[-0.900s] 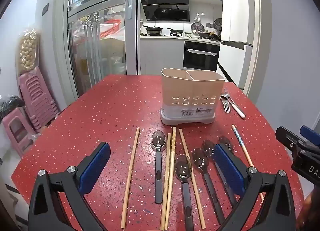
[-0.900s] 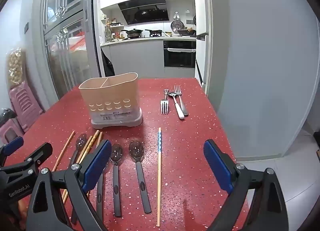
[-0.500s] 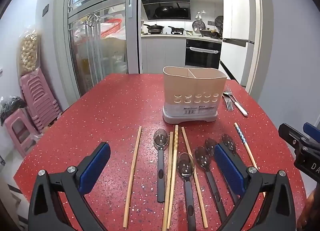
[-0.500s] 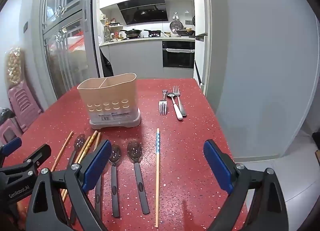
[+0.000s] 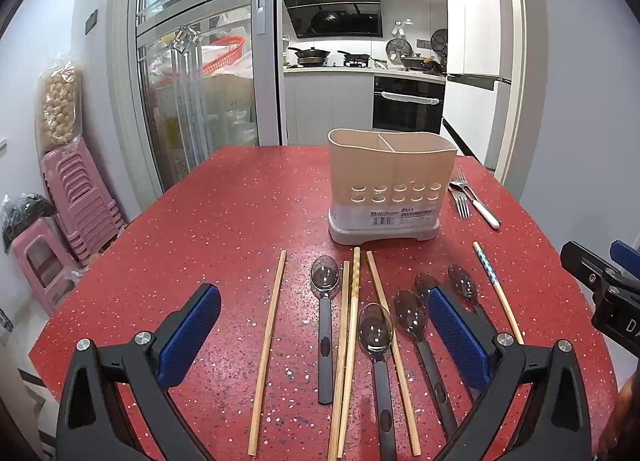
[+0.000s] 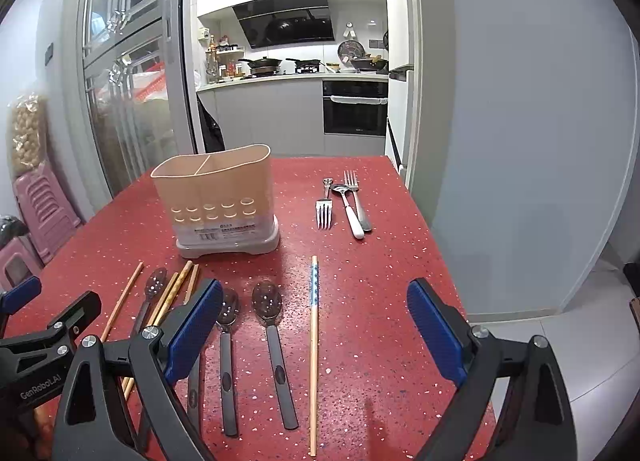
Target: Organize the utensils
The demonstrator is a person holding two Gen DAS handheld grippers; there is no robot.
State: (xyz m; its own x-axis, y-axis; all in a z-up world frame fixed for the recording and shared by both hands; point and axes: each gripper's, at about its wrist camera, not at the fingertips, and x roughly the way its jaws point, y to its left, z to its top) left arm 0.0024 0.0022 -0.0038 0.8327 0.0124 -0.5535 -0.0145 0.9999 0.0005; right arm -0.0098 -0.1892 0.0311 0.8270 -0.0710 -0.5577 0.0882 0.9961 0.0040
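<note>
left tool [image 5: 320,337]: jaws wide, empty, over the table [image 5: 224,221]
right tool [image 6: 314,331]: wide, empty
chopsticks [image 5: 347,341]: at 12 o'clock, touching spoons [image 5: 325,325]; a pinch may drag both
holder [image 5: 390,185]: farther, 1 o'clock, light; could tip

A beige two-compartment utensil holder [image 5: 392,185] stands upright and seemingly empty on the red bench [image 5: 224,221]. Before it lie black-handled spoons [image 6: 274,337] and wooden chopsticks [image 5: 267,341] lengthwise, one chopstick [image 6: 314,341] blue-patterned. Metal forks [image 6: 324,205] and a white-handled spoon [image 6: 350,209] lie right of the holder.
</note>
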